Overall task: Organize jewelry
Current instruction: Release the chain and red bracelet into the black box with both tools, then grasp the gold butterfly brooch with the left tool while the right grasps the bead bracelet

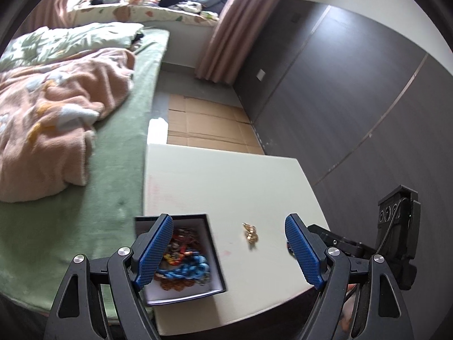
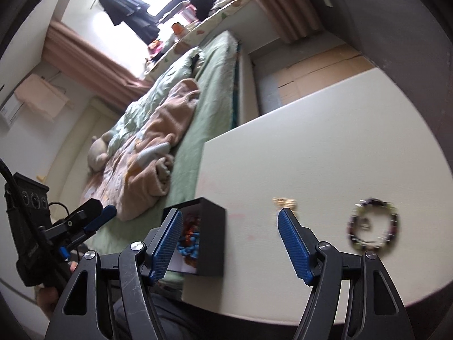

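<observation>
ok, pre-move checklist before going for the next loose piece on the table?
1. Left gripper open, nothing between its fingers: ok.
2. Right gripper open and empty: ok.
3. Jewelry box open, still room inside: ok.
4. Gold piece lying loose on the white table, apart from the box: ok.
5. Beaded bracelet flat on the table, clear of the gold piece: ok.
6. Box fully on the table: not ok, its near corner overhangs the edge.

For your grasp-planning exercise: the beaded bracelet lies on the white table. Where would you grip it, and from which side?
Probably from above. The beaded bracelet lies flat as an open ring on the white table, so put one finger inside the loop and one outside, pinching the bead strand on its near arc. The right gripper is open and nearest.
</observation>
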